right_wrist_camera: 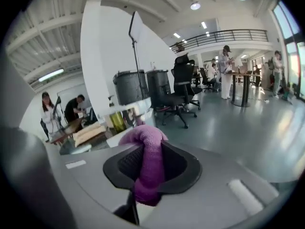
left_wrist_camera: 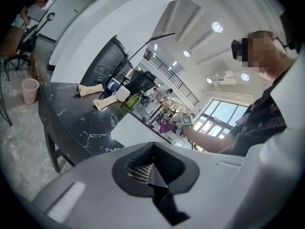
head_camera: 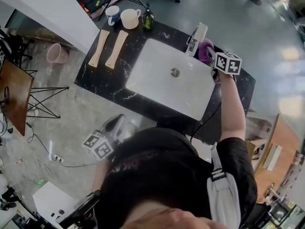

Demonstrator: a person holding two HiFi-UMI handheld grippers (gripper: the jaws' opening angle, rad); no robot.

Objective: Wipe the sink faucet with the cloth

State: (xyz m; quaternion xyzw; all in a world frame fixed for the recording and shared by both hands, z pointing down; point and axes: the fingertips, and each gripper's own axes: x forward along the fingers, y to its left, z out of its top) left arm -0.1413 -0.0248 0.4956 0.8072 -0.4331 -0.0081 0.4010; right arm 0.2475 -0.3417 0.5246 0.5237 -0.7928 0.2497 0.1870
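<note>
A white sink basin (head_camera: 157,80) is set in a black marble counter (head_camera: 102,82), with a chrome faucet (head_camera: 196,38) at its far rim. My right gripper (head_camera: 212,58) is just right of the faucet, shut on a purple cloth (head_camera: 205,50) that bunches against the faucet's side. In the right gripper view the cloth (right_wrist_camera: 143,140) hangs folded between the jaws of that gripper (right_wrist_camera: 145,168). My left gripper (head_camera: 114,126) hangs low at the near left, off the counter. Its jaws (left_wrist_camera: 151,168) look shut with nothing between them.
At the counter's far left stand two mugs (head_camera: 113,13) (head_camera: 130,18), a green bottle (head_camera: 148,19) and two wooden pieces (head_camera: 99,47) (head_camera: 117,48). A pink bucket (head_camera: 58,53) and a brown side table (head_camera: 14,94) are on the floor at the left. Office chairs (right_wrist_camera: 181,92) stand beyond.
</note>
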